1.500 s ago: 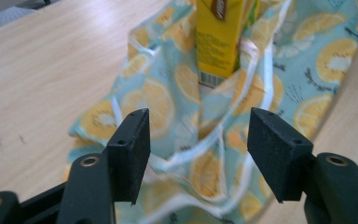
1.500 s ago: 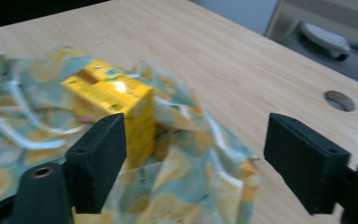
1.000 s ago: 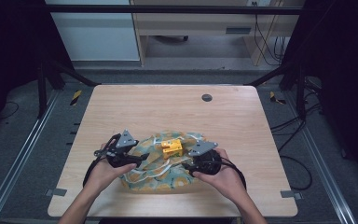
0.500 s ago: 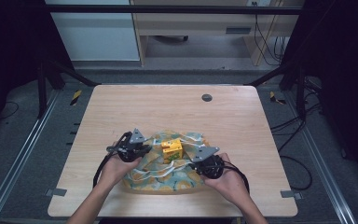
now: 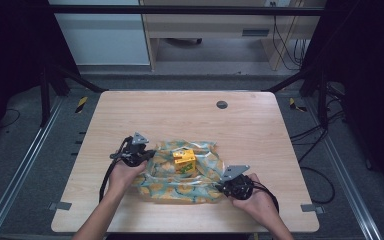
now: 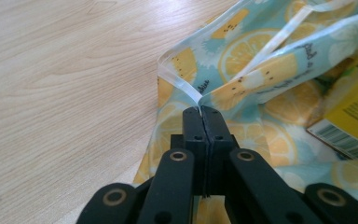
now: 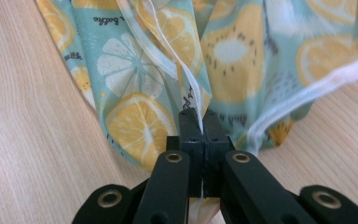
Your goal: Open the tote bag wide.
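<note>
Right gripper (image 7: 200,116) clamped on bag edge (image 7: 193,91)

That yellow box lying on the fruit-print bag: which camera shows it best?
The high view: the whole yellow box lies in the middle of the fruit-print bag. The left gripper view catches one corner with a barcode at its right edge. The right gripper view has the bag's fabric before it.

On one table (image 5: 260,125) there are two grippers, left (image 5: 147,153) and right (image 5: 223,186), each held in one of two hands, one fruit-print bag (image 5: 180,182), one yellow box (image 5: 185,161) and one dark round disc (image 5: 222,104).
</note>
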`<state>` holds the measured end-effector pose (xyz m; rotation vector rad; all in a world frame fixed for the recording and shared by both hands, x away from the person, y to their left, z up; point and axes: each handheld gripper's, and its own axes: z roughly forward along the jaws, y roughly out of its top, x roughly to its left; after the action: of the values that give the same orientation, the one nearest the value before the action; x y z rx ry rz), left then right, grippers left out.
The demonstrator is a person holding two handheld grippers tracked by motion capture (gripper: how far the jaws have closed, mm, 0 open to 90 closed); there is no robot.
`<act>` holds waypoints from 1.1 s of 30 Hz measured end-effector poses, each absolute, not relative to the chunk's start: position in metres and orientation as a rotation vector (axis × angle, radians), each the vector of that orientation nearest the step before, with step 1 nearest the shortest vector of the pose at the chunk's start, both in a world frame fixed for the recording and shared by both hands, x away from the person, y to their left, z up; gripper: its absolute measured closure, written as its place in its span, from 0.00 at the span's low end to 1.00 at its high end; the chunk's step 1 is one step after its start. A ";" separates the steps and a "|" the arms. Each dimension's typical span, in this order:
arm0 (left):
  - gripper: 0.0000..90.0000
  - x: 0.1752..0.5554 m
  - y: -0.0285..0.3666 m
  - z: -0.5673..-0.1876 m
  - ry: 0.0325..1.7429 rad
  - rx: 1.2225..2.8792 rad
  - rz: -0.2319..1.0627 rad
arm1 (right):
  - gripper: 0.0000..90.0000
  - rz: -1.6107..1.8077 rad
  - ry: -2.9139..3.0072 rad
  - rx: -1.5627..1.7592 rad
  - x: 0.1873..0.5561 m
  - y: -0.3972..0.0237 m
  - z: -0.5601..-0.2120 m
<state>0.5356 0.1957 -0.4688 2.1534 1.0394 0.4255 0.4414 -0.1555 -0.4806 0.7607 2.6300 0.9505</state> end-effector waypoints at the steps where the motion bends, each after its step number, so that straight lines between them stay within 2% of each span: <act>1: 1.00 0.537 0.196 -0.469 1.048 2.144 0.427 | 1.00 0.954 2.628 0.762 0.440 -0.157 -0.481; 14: 1.00 0.543 0.202 -0.471 1.066 2.105 0.420 | 1.00 0.932 2.622 0.838 0.438 -0.170 -0.484; 33: 1.00 0.543 0.203 -0.474 1.055 2.148 0.411 | 1.00 0.890 2.641 0.878 0.438 -0.172 -0.484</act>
<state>0.5425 0.2027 -0.4742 2.1485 1.0551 0.4109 0.4383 -0.1718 -0.4844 0.8777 2.6413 0.8902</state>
